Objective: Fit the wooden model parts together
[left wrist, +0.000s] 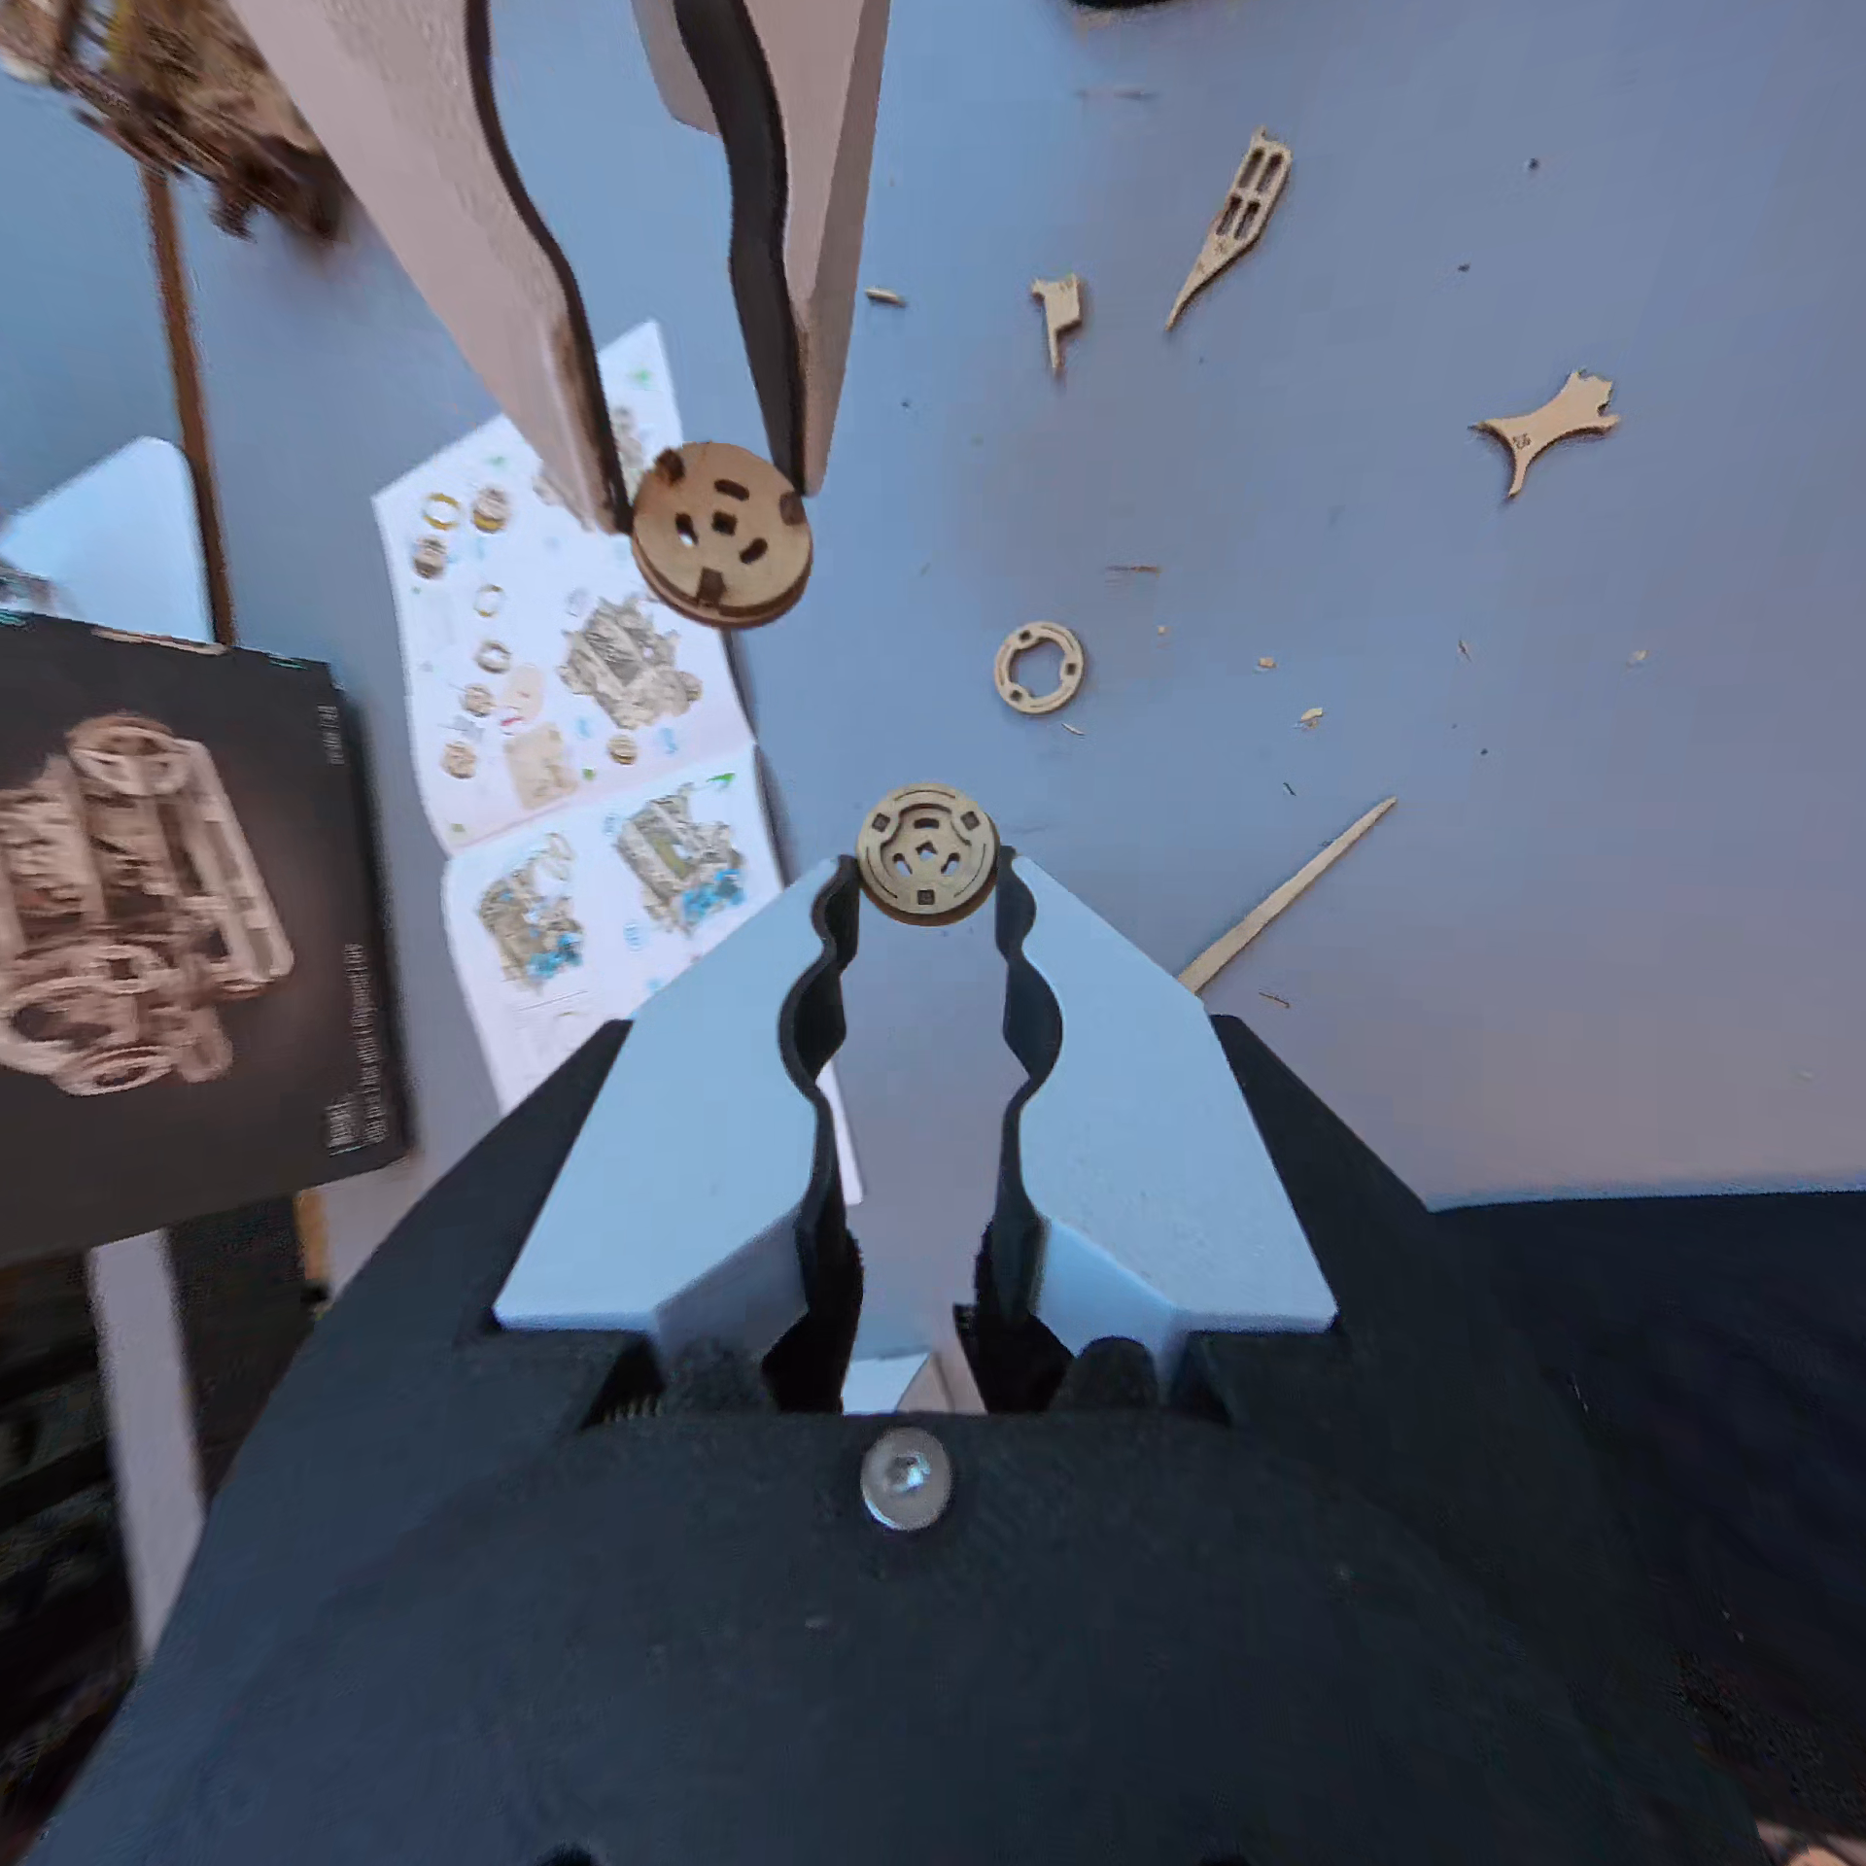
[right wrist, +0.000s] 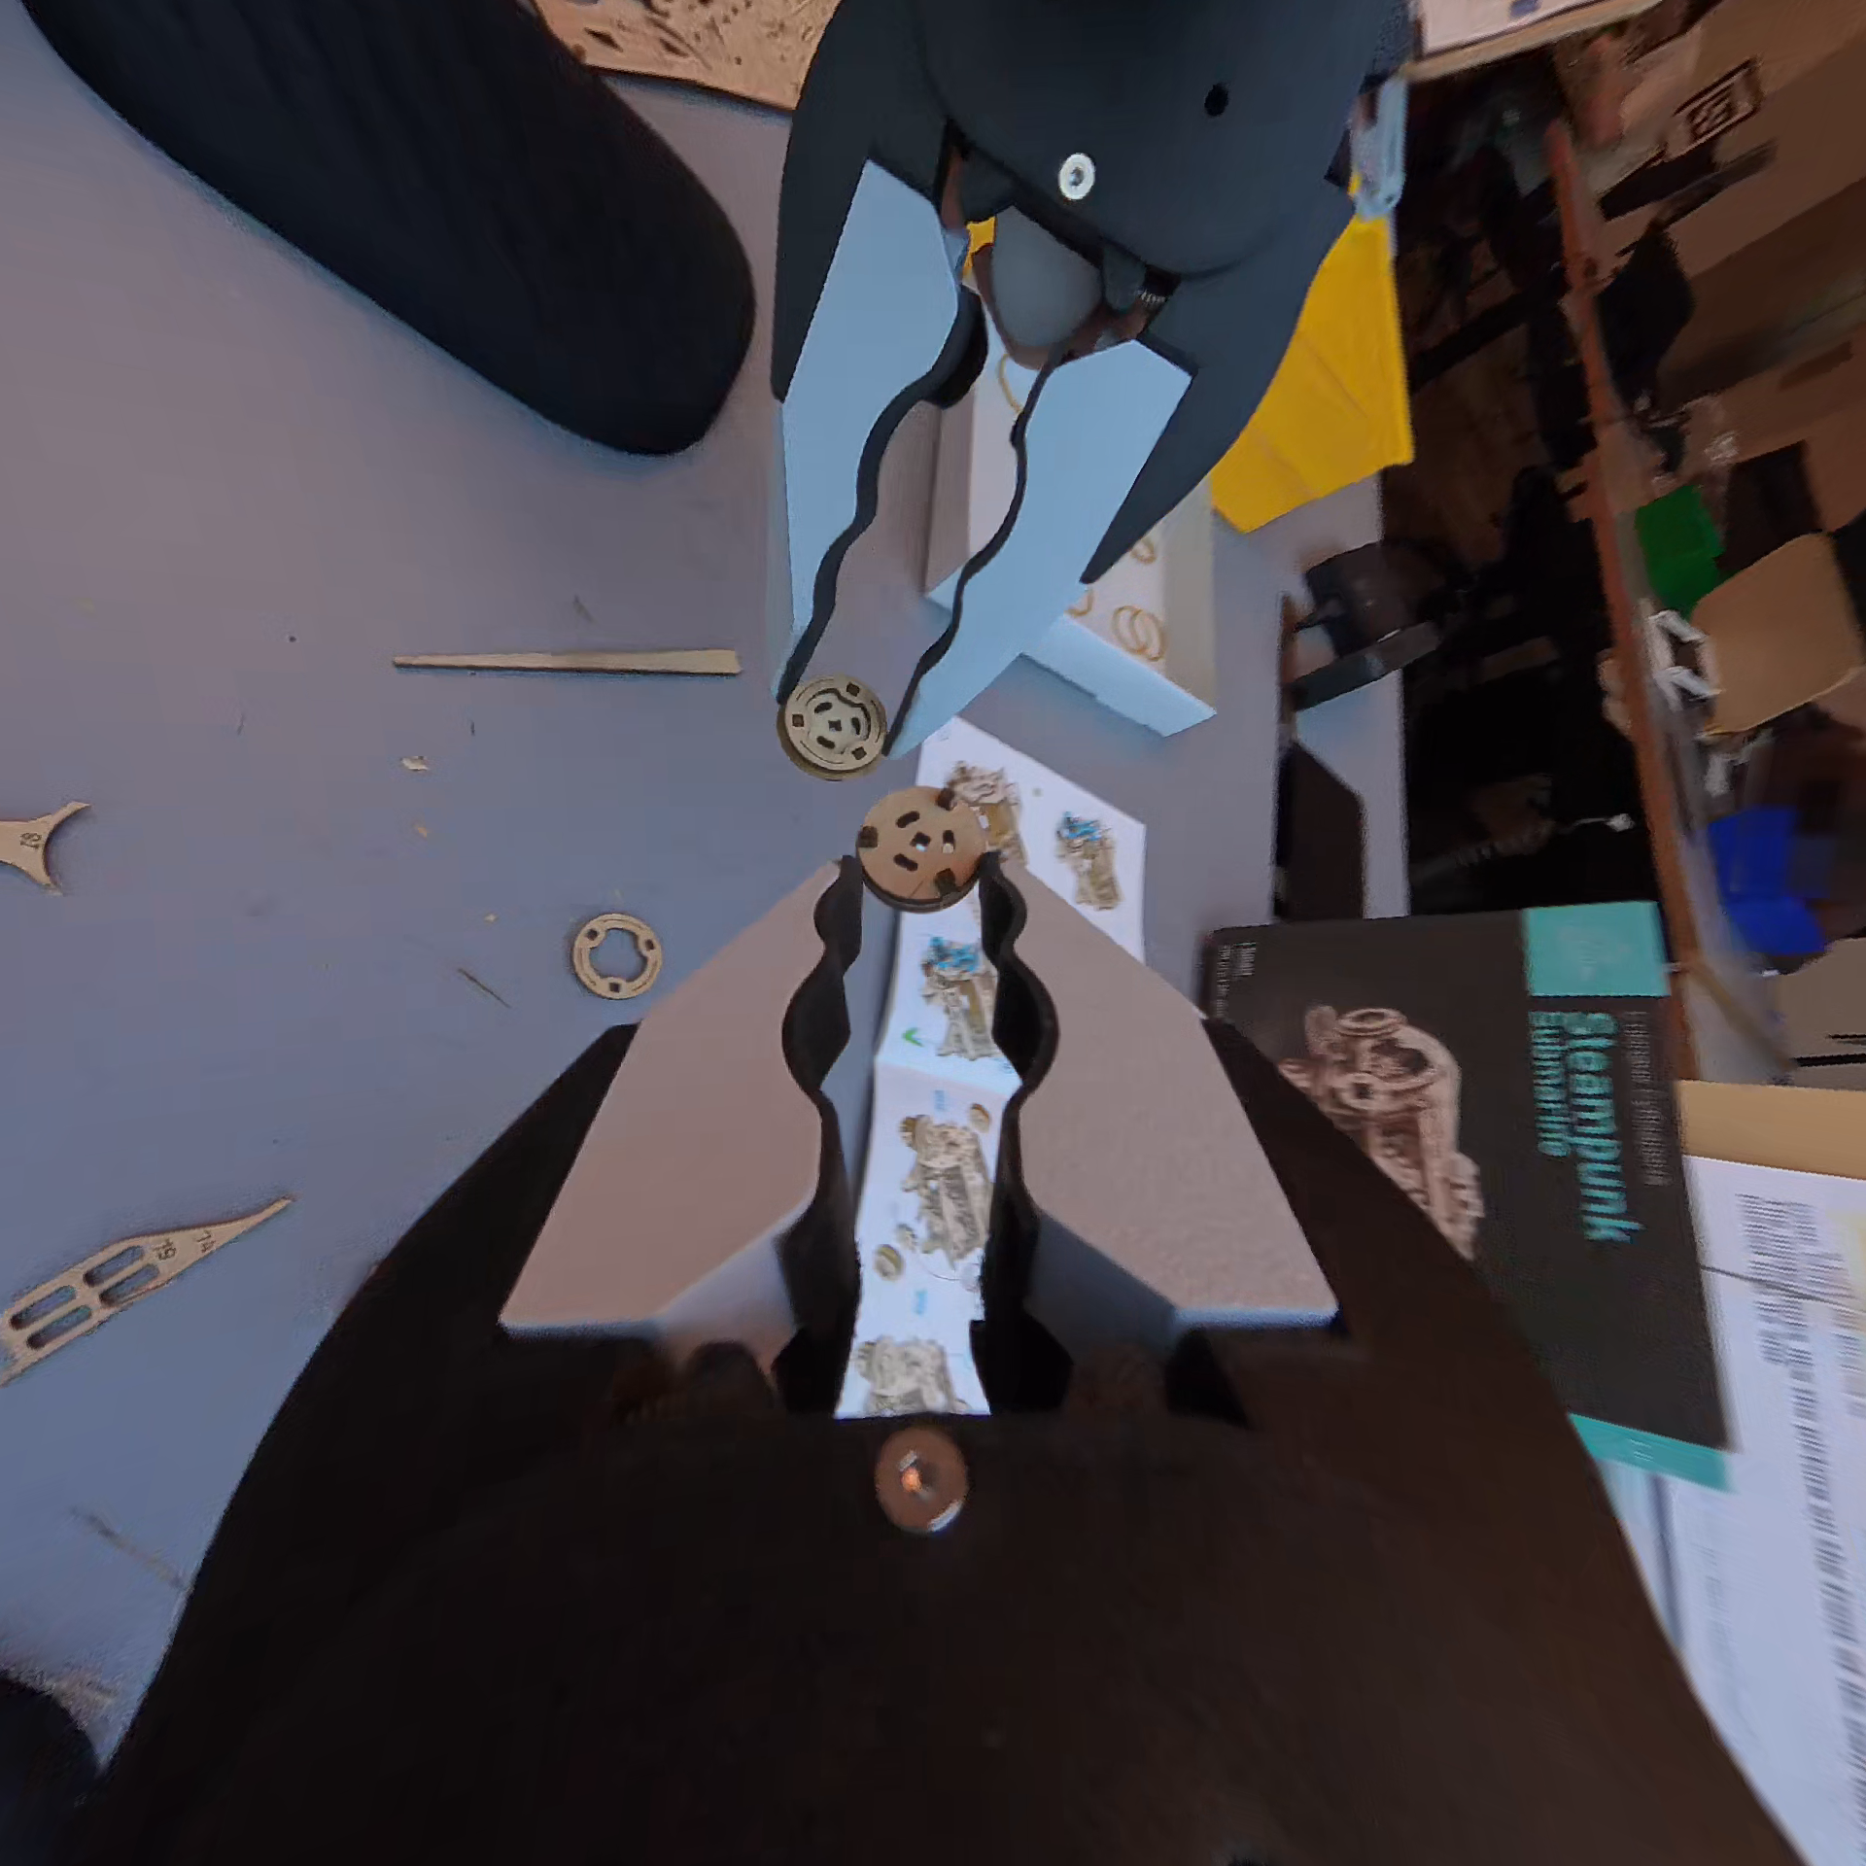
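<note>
My left gripper (left wrist: 927, 858) is shut on a small wooden disc with curved cut-outs (left wrist: 927, 851), held above the grey table. The same gripper shows at the top of the right wrist view (right wrist: 836, 729) with that disc (right wrist: 833, 727). My right gripper (right wrist: 919, 858) is shut on a thicker wooden disc with slots and pegs (right wrist: 919, 846). It also shows in the left wrist view (left wrist: 712, 490), coming from the top, with its disc (left wrist: 722, 533). The two discs are close together but apart, a small gap between them.
Loose wooden parts lie on the table: a ring (left wrist: 1038, 666), a pointed slotted piece (left wrist: 1232, 222), a curved four-pointed piece (left wrist: 1550, 429), a long sliver (left wrist: 1287, 894). An instruction sheet (left wrist: 576, 727) and a dark model box (left wrist: 172, 929) lie left. A dark sleeve (right wrist: 404, 202) rests on the table. About 7 cm separates my left fingertips from my right. It is some 9 cm from my left tips to the long sliver (left wrist: 1287, 894). The right camera catches it too, in the right wrist view (right wrist: 528, 660).
</note>
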